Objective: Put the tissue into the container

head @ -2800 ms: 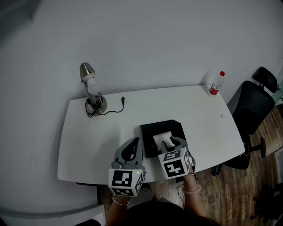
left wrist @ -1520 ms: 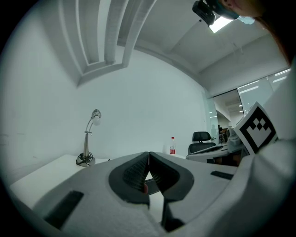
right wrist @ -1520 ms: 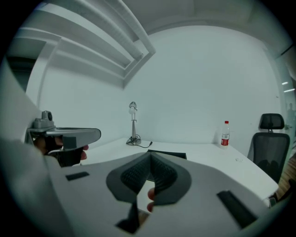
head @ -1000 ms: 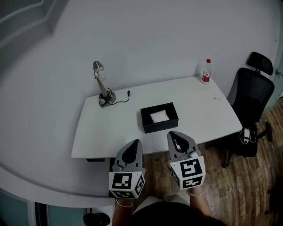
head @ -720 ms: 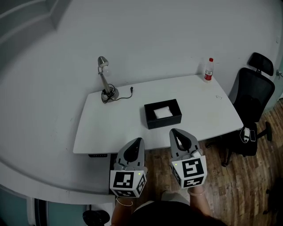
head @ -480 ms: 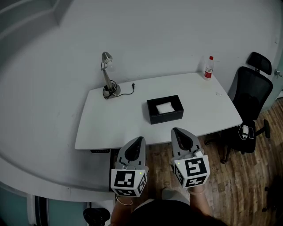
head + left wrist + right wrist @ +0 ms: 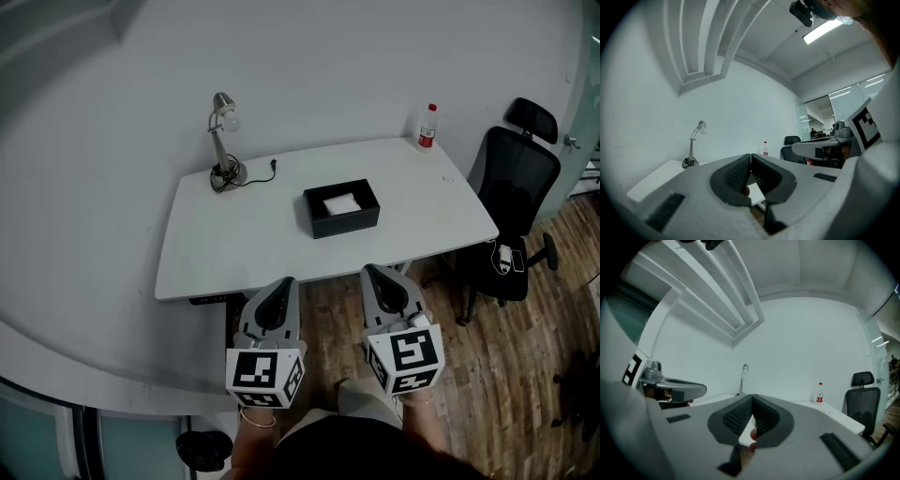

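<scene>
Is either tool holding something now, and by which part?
Nothing is held: the left tool and the right tool are both shut and empty.

- Head view: dim, even, cool light; shadows soft; walls bow strongly toward the edges.
- Left gripper view: ceiling strip light (image 7: 824, 29) glares; fisheye corners go black.
- Left gripper (image 7: 750, 157) shell nearest the lens slightly soft.

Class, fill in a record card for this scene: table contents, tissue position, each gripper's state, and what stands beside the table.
On the white table: black container, desk lamp, bottle
Tissue: inside the container
Left gripper: shut, empty, short of the table's near edge
Right gripper: shut, empty, short of the table too
Beside the table: black office chair, at its right end
</scene>
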Tool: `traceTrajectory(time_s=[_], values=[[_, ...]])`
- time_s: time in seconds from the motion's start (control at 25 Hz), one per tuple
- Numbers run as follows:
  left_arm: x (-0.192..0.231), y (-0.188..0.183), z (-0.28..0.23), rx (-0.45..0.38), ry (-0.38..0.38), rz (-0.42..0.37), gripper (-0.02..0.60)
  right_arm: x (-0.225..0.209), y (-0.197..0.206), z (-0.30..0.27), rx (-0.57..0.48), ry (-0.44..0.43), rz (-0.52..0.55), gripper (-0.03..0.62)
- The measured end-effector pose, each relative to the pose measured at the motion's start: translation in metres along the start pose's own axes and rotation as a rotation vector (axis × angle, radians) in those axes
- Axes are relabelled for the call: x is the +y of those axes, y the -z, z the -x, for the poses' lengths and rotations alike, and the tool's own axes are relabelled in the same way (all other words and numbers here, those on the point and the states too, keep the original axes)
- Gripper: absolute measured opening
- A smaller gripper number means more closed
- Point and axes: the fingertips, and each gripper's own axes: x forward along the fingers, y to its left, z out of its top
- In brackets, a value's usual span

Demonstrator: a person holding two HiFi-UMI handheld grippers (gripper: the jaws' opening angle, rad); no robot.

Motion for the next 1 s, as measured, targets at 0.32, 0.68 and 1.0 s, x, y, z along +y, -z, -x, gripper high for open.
traceTrajectory(time_s=[0.32,0.68,1.0], values=[[-0.017,-0.003,0.028,-0.021,0.017,0.005,0.028,0.013,-0.005,0.034,-0.017,0.007,0.013,0.018],[-0.032,-0.003,0.056,-0.030,0.040,0.011,0.028,0.019,-0.006,0.063,-0.025,0.036,-0.014,0.018],[-0.036,0.002,0.080,-0.031,0.049,0.021,0.028,0.040,-0.003,0.083,-0.025,0.029,0.004,0.018]])
